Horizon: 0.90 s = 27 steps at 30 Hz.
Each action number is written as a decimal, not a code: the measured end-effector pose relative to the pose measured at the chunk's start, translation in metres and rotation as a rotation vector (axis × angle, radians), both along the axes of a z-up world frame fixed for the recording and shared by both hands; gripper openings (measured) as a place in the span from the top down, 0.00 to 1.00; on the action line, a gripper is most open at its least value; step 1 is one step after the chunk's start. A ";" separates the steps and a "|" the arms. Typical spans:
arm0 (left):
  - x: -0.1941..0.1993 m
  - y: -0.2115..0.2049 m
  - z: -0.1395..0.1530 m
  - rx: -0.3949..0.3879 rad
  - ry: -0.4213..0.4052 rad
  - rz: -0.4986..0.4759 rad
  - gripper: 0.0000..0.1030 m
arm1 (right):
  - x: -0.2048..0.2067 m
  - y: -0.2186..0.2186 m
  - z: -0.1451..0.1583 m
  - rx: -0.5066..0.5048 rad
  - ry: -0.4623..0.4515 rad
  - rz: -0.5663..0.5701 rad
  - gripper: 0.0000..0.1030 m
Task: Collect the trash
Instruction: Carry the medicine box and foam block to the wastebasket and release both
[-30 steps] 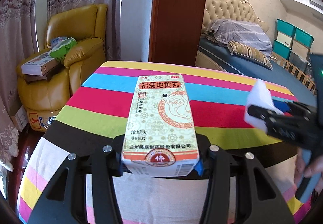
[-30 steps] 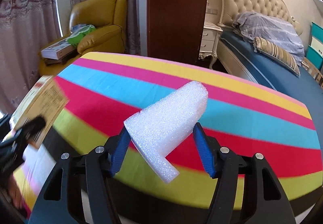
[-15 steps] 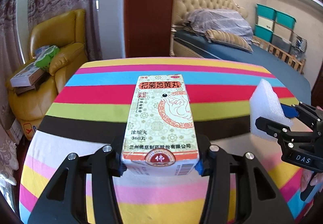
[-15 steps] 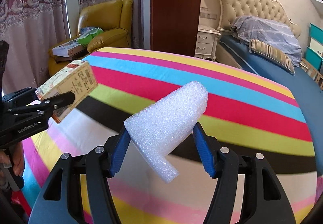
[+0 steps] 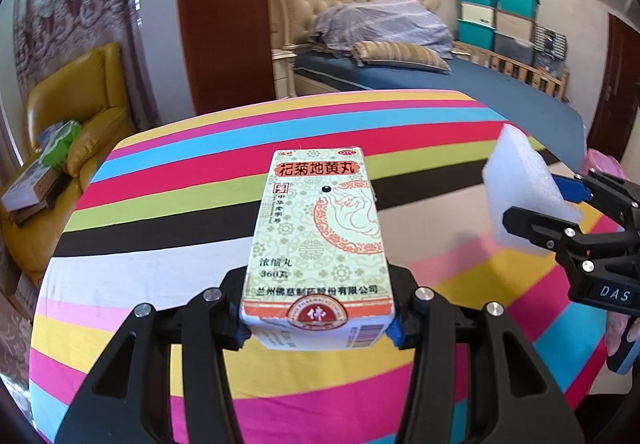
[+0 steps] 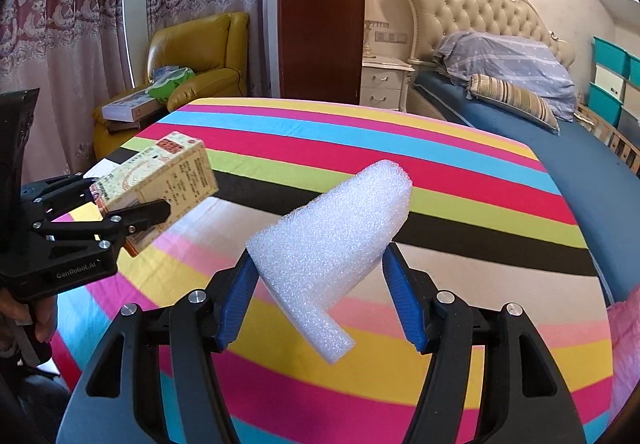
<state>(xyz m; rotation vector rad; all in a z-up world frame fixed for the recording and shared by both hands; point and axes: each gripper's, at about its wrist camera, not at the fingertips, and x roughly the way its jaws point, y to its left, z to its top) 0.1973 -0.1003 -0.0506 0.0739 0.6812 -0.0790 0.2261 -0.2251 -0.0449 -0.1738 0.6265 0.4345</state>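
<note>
A pale green and orange medicine box point(image 5: 320, 240) sticks forward out of my left gripper point(image 5: 318, 328), whose jaws are shut on its near end. The right wrist view shows the same box point(image 6: 160, 179) at the left, held in that gripper point(image 6: 132, 211) above the striped cover. My right gripper point(image 6: 316, 300) is shut on a white L-shaped foam piece point(image 6: 332, 244), its blue pads pressing both sides. From the left wrist view the foam point(image 5: 524, 195) and the right gripper point(image 5: 560, 211) show at the right edge.
Both grippers hang over a bed with a bright striped cover point(image 5: 180, 195). Behind it stand a yellow armchair point(image 6: 196, 55) stacked with boxes, a dark wooden post point(image 6: 320, 11), a blue bed with a tufted headboard point(image 6: 480, 15), and teal storage bins point(image 5: 496, 19). A hand point(image 6: 40, 320) grips the left handle.
Both grippers have drawn back over the striped bed, so more of its near stripes show under them. The box and the foam stay gripped as before.
</note>
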 end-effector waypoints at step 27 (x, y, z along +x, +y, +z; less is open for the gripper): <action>-0.015 -0.095 0.001 0.026 0.030 -0.237 0.53 | -0.041 -0.112 -0.002 0.054 -0.041 -0.173 0.42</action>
